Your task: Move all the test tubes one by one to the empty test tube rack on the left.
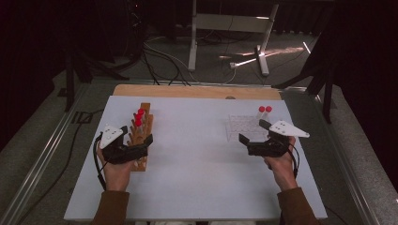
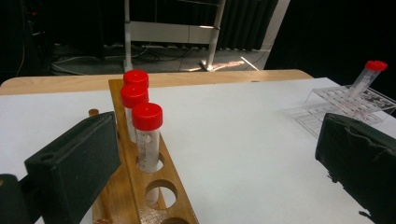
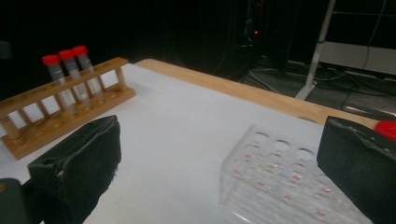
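Left hand-held gripper point(image 1: 149, 140) agape beside wooden rack point(image 1: 142, 123), clear of tubes point(image 1: 139, 116).

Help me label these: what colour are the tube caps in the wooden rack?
Red caps, clearest in the left gripper view.

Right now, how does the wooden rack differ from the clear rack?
The wooden rack is opaque brown with a single row of holes; the clear rack is see-through plastic with a grid of holes. The wooden rack holds three red-capped tubes; the clear rack holds two. Both stand on the white tabletop.
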A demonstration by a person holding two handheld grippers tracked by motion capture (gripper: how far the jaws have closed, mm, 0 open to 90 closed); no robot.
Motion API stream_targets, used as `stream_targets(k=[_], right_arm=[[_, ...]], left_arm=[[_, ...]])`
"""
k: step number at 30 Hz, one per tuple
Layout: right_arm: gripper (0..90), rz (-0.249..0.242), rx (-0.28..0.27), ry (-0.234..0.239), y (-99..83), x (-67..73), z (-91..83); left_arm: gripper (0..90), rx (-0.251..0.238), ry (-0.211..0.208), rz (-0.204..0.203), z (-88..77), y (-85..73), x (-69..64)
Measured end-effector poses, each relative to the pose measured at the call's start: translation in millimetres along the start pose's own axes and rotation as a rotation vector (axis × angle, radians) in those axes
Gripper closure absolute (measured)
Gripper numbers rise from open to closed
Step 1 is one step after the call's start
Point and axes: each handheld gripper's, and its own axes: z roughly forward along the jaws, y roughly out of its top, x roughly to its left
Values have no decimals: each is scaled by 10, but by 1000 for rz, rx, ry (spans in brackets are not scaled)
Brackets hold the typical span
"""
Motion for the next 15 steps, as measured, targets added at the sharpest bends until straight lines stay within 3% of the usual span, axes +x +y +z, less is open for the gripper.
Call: stream_targets(k=[5, 10, 15], right_arm=[[0, 36, -11, -56, 25, -181, -4], [0, 77, 10, -146, 6, -394, 21], [1, 117, 19, -204, 16, -591, 31]], left_arm=[[7, -9, -6, -9, -11, 5, -1], [7, -29, -10, -25, -50, 20, 13], [7, -37, -22, -35, -57, 21, 0]])
